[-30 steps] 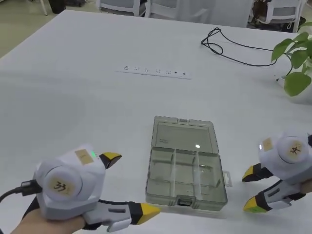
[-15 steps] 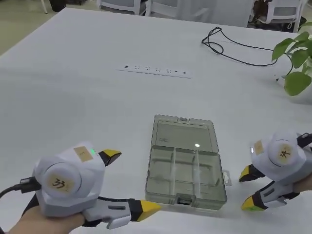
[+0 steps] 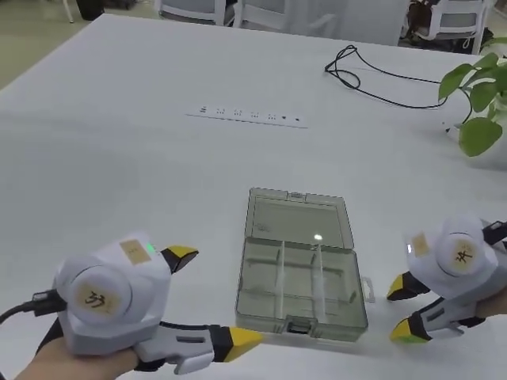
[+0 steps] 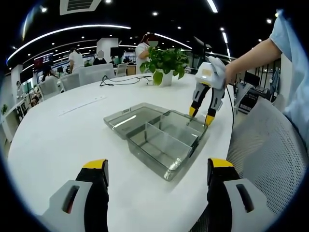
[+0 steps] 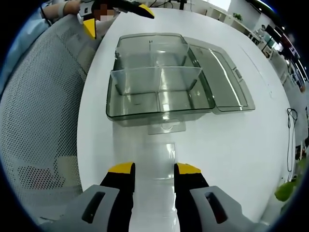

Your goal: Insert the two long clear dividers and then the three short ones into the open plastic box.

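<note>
The open clear plastic box point(image 3: 301, 309) lies near the table's front edge, its lid point(image 3: 297, 215) folded flat behind it. Two long clear dividers point(image 3: 279, 273) stand upright inside, running front to back. A short clear divider point(image 5: 164, 157) lies flat on the table, just ahead of my right gripper point(image 5: 154, 169), whose jaws stand open a little apart. That right gripper point(image 3: 398, 310) hangs right of the box. My left gripper point(image 3: 212, 297) is wide open left of the box with nothing in it. From the left gripper point(image 4: 157, 166), the box point(image 4: 159, 137) lies ahead.
A white power strip point(image 3: 252, 116) lies mid-table. A black cable point(image 3: 372, 79) loops at the back right, beside a green plant point(image 3: 475, 103). A mesh chair point(image 5: 43, 121) stands off the table's edge. People and chairs point(image 4: 77, 67) are across the room.
My right gripper has drifted slightly left, toward the box. The left gripper and the box have stayed put.
</note>
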A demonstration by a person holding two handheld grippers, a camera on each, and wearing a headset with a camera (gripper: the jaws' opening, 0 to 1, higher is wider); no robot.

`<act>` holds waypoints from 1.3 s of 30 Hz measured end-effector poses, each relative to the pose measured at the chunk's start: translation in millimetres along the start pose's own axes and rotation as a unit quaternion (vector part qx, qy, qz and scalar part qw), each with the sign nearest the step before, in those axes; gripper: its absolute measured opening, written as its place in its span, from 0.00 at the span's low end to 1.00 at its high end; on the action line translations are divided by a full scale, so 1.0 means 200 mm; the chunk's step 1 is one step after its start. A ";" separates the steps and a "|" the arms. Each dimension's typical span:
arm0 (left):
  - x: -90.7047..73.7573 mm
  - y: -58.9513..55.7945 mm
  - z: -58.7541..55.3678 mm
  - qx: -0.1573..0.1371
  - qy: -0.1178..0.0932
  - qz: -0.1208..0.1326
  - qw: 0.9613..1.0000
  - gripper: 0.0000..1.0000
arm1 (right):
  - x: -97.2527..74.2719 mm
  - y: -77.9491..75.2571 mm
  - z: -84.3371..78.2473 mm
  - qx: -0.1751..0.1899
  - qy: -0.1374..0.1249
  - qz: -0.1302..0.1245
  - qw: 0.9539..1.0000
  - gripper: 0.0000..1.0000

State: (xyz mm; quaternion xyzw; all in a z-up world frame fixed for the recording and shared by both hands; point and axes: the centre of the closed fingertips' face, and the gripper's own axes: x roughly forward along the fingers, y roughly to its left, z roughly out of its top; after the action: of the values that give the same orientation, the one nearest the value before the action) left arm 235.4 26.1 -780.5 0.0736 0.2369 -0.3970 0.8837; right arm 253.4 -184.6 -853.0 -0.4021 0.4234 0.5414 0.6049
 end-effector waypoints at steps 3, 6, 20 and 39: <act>0.00 0.00 0.00 -0.001 0.001 0.000 1.000 0.85 | 0.00 0.00 0.00 0.000 0.004 0.000 1.000 0.33; 0.00 0.00 0.00 -0.001 0.001 -0.002 1.000 0.85 | -0.01 -0.01 -0.01 -0.005 0.009 -0.007 1.000 0.33; 0.00 0.00 0.02 -0.043 -0.017 -0.009 0.999 0.84 | -0.14 -0.14 -0.02 0.028 -0.012 -0.056 0.998 0.32; 0.11 -0.03 0.33 -0.167 -0.050 -0.074 0.982 0.69 | -0.43 -0.15 0.34 -0.020 -0.105 -0.132 0.986 0.32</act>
State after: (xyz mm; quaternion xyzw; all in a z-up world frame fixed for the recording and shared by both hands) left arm 266.3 -13.5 -733.4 -0.1125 0.2598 -0.4193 0.8626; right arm 282.9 -150.4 -750.2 -0.4075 0.2902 0.5040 0.7040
